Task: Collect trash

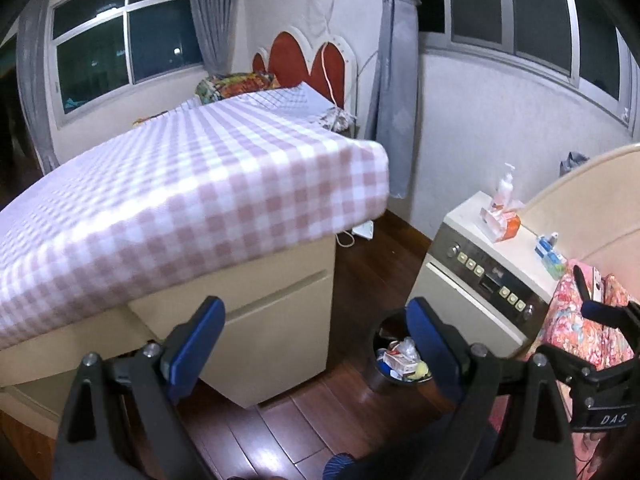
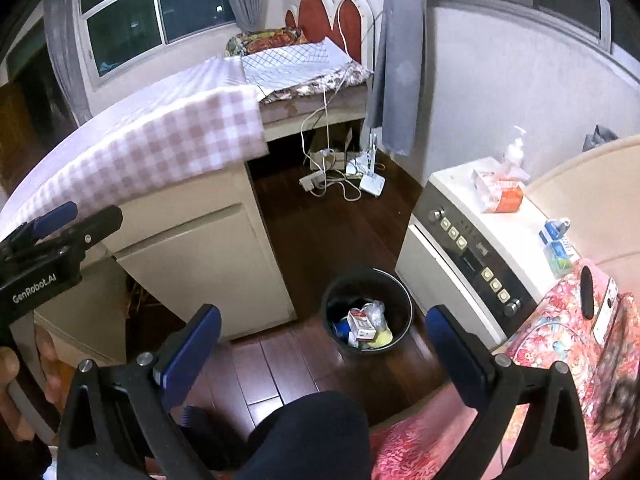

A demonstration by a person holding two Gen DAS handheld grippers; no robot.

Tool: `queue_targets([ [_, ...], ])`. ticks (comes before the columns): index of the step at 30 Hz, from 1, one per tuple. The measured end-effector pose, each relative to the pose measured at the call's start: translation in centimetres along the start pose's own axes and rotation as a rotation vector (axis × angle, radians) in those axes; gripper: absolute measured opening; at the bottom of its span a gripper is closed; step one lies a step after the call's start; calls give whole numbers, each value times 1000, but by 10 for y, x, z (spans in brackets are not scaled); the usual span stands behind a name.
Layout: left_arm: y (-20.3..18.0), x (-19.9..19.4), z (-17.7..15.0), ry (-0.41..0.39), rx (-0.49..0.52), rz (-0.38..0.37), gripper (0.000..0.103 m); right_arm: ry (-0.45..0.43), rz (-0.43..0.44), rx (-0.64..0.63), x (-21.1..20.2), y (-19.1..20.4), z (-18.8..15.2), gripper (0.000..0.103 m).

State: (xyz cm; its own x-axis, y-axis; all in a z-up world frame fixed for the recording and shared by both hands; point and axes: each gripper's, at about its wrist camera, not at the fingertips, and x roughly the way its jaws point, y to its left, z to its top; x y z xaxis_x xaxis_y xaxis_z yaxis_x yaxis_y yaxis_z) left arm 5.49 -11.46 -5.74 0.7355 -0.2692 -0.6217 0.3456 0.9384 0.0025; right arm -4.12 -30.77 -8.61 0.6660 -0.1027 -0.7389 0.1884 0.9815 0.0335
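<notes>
Our left gripper (image 1: pixel 314 342) had two black arms shaped like long triangles, each with a triangle hole cut in it. Round silver screws sat near the top of each arm. Its fingers (image 1: pixel 196 344) wore dark blue pads, flat and smooth. Our right gripper (image 2: pixel 322 350) looked just the same: black arms, silver screws, blue pads. Seen from the left wrist camera, the right gripper had white letters "DAS" on its black side. Seen from the right wrist camera, the left gripper had white words "GenRobot.AI" on its black body. Below the blue pads, our leg (image 2: pixel 308 436) wore dark navy cloth.
</notes>
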Motion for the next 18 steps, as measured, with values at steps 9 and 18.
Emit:
queue_targets([
  [9, 15, -28, 3, -56, -16, 17, 93, -54, -21, -24, -28, 20, 3, 103],
  [18, 28, -47, 5, -95, -35, 36, 93, -139, -44, -47, -56, 27, 19, 103],
])
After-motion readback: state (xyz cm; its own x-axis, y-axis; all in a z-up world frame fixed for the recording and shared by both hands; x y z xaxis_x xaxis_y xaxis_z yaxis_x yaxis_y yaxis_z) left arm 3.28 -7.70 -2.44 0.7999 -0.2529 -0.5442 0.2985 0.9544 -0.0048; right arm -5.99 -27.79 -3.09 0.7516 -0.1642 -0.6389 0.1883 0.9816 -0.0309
